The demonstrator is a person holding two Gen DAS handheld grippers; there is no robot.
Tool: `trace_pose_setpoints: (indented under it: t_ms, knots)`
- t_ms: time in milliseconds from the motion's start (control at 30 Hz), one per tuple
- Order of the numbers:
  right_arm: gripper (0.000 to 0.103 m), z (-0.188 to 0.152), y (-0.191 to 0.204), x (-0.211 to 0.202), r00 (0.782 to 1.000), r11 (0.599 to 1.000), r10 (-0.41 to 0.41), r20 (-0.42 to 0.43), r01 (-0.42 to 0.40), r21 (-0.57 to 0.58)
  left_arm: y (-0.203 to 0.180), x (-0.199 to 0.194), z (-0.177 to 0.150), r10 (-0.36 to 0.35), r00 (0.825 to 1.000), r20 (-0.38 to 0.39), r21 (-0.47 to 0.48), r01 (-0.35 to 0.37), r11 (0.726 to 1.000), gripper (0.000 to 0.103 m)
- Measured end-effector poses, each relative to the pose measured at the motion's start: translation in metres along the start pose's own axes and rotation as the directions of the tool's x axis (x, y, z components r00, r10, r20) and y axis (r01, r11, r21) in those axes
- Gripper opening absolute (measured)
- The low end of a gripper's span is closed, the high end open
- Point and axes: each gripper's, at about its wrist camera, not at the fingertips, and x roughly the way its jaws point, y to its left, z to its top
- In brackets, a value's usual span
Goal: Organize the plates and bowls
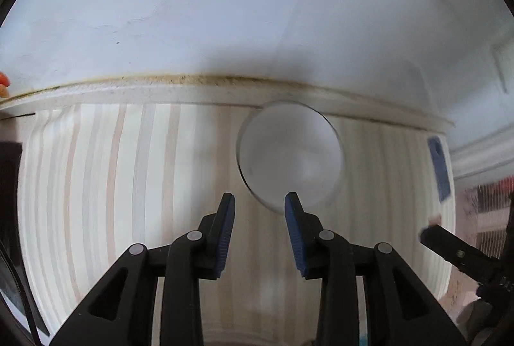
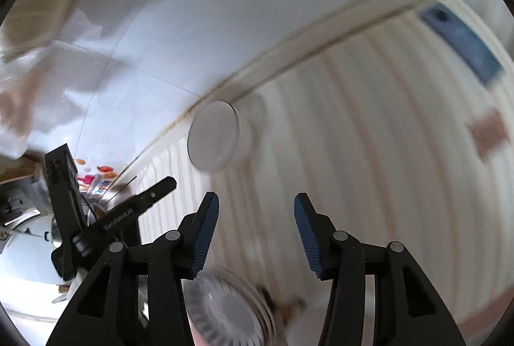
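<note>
A white bowl [image 1: 290, 153] stands on the striped cloth near the wall, just ahead and right of my open, empty left gripper [image 1: 258, 201]. It also shows in the right wrist view [image 2: 218, 137], far ahead and left of my open, empty right gripper [image 2: 257, 201]. A ribbed glass dish [image 2: 225, 310] lies below the right gripper, blurred. The right gripper's arm [image 1: 456, 252] shows at the right edge of the left view; the left gripper's arm [image 2: 128, 214] shows at left in the right view.
The table wears a striped cloth [image 1: 128, 185] and backs onto a white wall [image 1: 225, 8]. A blue flat object [image 2: 462, 43] lies at the table's far right, also in the left view [image 1: 440, 166]. A brown patch [image 2: 490, 133] lies nearby. Colourful clutter [image 2: 96, 175] sits beyond the table's left end.
</note>
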Motion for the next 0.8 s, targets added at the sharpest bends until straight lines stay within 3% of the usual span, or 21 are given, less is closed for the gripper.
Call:
trace_pose_setpoints:
  t_ms: [133,267,567,733,767,800]
  knots:
    - [0.052,0.033,0.012,0.059,0.998,1.0,-0.03,-0.054,0.03,-0.008,0.009,0.033,0.02,0.025,0.999,-0.04,-0.003,-0.025,1.0,0.03]
    - [0.052,0.045,0.017,0.095,0.995,0.999,-0.049,-0.09,0.049,-0.004,0.008,0.057,0.028,0.044,0.995,-0.084,0.038,-0.041,0.998,0.03]
    - [0.052,0.057,0.013,0.131,0.988,0.997,-0.067,-0.142,0.072,0.025,-0.003,0.076,0.037,0.022,0.992,-0.123,0.079,-0.012,0.997,0.03]
    - [0.051,0.058,0.016,0.144,0.986,0.998,-0.062,-0.157,0.066,0.018,-0.003,0.077,0.038,0.036,0.995,-0.094,0.113,-0.026,0.993,0.027]
    - [0.046,0.058,0.017,0.145,0.986,0.998,-0.062,-0.154,0.064,0.009,-0.004,0.077,0.038,0.039,0.995,-0.091,0.112,-0.029,0.993,0.026]
    - [0.035,0.058,0.019,0.146,0.986,0.998,-0.061,-0.152,0.061,0.0,-0.003,0.077,0.038,0.039,0.995,-0.089,0.11,-0.029,0.993,0.025]
